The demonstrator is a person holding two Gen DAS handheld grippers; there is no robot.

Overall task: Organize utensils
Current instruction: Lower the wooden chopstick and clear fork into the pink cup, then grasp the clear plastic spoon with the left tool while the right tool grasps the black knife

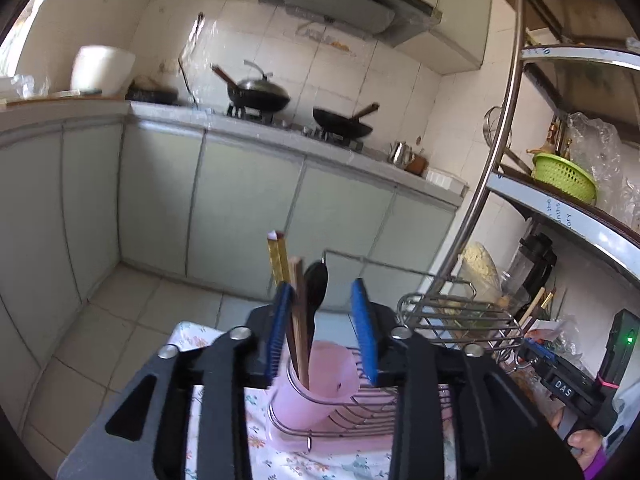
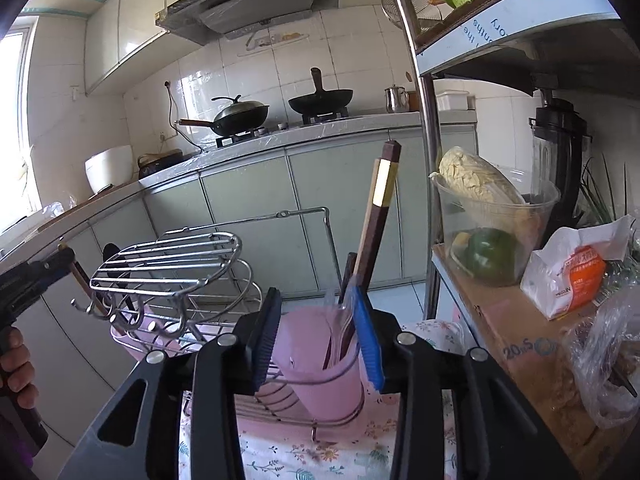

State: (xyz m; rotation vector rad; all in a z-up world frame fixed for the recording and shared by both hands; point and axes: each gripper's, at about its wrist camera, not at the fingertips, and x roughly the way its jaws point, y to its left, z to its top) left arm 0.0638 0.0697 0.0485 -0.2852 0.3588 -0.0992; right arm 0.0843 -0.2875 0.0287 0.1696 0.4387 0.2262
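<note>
In the left wrist view my left gripper (image 1: pixel 322 300) stands open over a pink cup (image 1: pixel 320 384). Chopsticks (image 1: pixel 294 280) and a dark spoon (image 1: pixel 316 288) stand in that cup, leaning near the left blue pad and apart from the right pad. In the right wrist view my right gripper (image 2: pixel 316 300) is open around a second pink cup (image 2: pixel 316 364). Its chopsticks (image 2: pixel 376 216) rise beside the right blue pad, and I cannot tell if they touch it. Both cups sit in a wire rack (image 2: pixel 168 256). The left gripper (image 2: pixel 36 276) shows at that view's left edge.
The rack stands on a floral cloth (image 2: pixel 320 456). Right of it is a steel shelf post (image 2: pixel 424 160), a clear tub with cabbage and a green pepper (image 2: pixel 488 216), a cardboard box (image 2: pixel 516 344) and plastic bags. A counter with two woks (image 2: pixel 240 116) runs along the far wall.
</note>
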